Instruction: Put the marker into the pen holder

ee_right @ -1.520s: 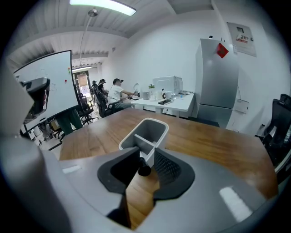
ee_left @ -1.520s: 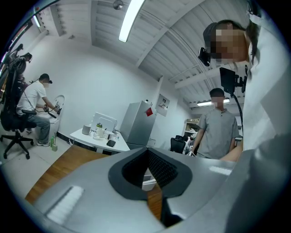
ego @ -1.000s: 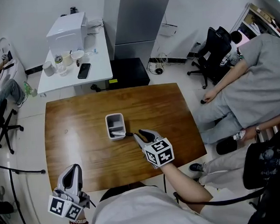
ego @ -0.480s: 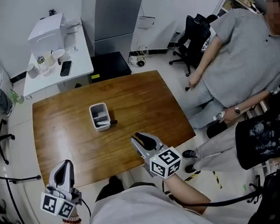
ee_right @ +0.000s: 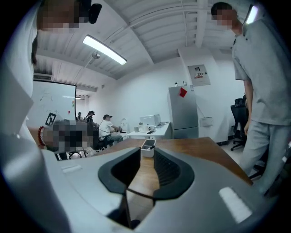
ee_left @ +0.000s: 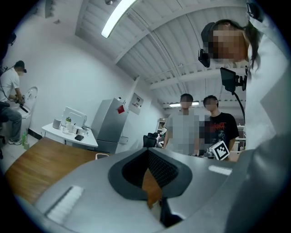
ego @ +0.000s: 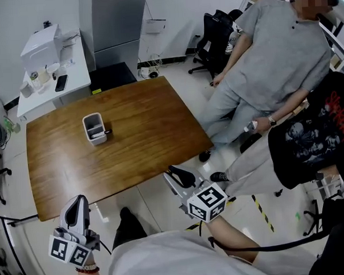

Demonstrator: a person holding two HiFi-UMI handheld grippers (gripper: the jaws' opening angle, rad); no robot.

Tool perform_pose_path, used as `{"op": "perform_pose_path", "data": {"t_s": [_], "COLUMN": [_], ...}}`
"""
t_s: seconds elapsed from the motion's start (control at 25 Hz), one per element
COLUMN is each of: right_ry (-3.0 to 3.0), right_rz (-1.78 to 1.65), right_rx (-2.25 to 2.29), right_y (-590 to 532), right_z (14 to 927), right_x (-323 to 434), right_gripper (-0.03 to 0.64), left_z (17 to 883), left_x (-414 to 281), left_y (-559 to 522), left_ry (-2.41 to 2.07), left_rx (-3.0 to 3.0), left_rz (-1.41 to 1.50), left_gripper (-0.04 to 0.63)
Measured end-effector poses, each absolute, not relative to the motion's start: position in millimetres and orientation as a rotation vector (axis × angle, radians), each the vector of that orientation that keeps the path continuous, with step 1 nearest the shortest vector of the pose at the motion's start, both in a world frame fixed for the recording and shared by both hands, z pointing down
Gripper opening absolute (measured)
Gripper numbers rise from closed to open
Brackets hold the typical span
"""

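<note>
Desk (ego: 148,124) bears pen holder (ego: 94,128), marker (ego: 98,134) inside (done, I judge); my right gripper (ego: 175,175) fingers slightly apart, left gripper (ego: 79,202) fingers together; I'd avoid bumping it.

This is an office workroom with white walls and a pale hard floor. A large wooden table (ego: 131,130) carries a white pen holder (ego: 94,128). Black swivel office chairs (ego: 215,31) stand near the wall. A white side table (ego: 71,82) holds cups and a phone beside a tall grey refrigerator (ego: 111,19). Cables (ego: 156,63) run along the skirting and a tube light (ee_right: 104,50) hangs overhead. 2 onlookers (ego: 271,60) stand by.
</note>
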State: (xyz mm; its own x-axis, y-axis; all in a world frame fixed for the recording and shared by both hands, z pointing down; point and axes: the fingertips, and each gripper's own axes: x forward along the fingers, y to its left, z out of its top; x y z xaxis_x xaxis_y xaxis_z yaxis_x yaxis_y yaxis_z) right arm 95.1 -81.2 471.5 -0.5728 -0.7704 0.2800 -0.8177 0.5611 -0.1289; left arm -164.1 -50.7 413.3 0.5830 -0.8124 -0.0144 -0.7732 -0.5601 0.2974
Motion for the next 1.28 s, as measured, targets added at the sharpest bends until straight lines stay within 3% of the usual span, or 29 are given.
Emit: {"op": "perform_pose_path", "data": {"t_s": [0.28,0.48,0.68,0.96,1.28], "right_ry": [-2.616,-2.652,-2.706,-2.766,-2.841], "right_rz": [0.394,0.444,0.405,0.325,0.247], "right_rx": [1.261,1.226,1.271,1.289,1.183], "right_y": [22.2,77.1,98.3,125.8,143.9], "right_z": [491.8,492.2,471.8,433.8,408.0], "right_x": [132.4,145.8,151.4,153.6,94.8], "right_gripper": [0.074,0.074,0.074,0.069,0.060], "left_z": [424.7,431.0,416.8,385.5,373.9], "left_x": [-113.2,-115.5,-119.6,-66.8,-87.5], "left_y": [62.3,133.3,149.0,155.6,179.3], "left_ry": [-1.346,-1.425,-1.472,-1.302,-1.328], "left_rx": [2.528,2.455,2.480,2.629,2.693], "left_rz": [-0.179,-0.091,-0.094,-0.151,-0.072], "left_gripper": [-0.008,-0.008,-0.008,-0.008,-0.008]}}
